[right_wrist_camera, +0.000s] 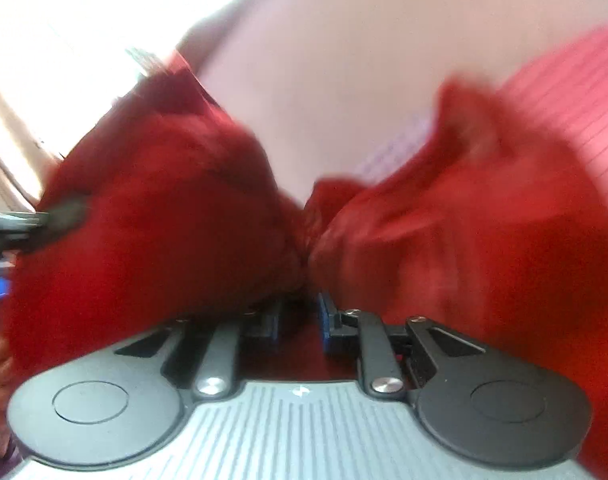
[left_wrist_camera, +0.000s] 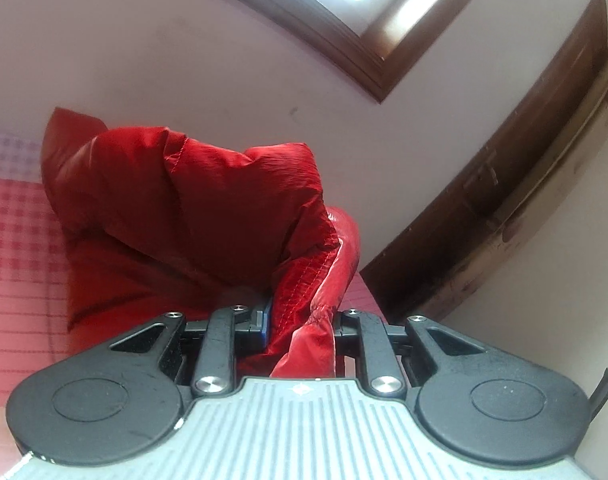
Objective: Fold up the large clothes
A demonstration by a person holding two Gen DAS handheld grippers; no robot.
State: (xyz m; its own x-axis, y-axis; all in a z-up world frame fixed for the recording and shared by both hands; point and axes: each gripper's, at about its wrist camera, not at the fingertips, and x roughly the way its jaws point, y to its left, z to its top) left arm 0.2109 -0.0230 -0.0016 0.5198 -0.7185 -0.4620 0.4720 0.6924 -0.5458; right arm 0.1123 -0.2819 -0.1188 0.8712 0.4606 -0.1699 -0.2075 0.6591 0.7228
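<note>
A shiny red padded jacket [left_wrist_camera: 176, 208] hangs bunched in the air over a red checked bed. My left gripper [left_wrist_camera: 300, 320] is shut on a gathered cuff or hem of it, and the fabric rises in puffy folds ahead of the fingers. In the blurred right wrist view the same red jacket [right_wrist_camera: 176, 208] fills both sides of the picture. My right gripper [right_wrist_camera: 300, 312] is shut on a pinch of it, with cloth piled over the fingertips. At the left edge of that view the left gripper [right_wrist_camera: 32, 224] shows, with a hand below it.
A red and white checked bedspread [left_wrist_camera: 12, 248] lies under the jacket. Behind it is a pale wall [left_wrist_camera: 164, 48] with a dark wooden window frame [left_wrist_camera: 343, 40] and a dark wooden door frame [left_wrist_camera: 503, 184] to the right.
</note>
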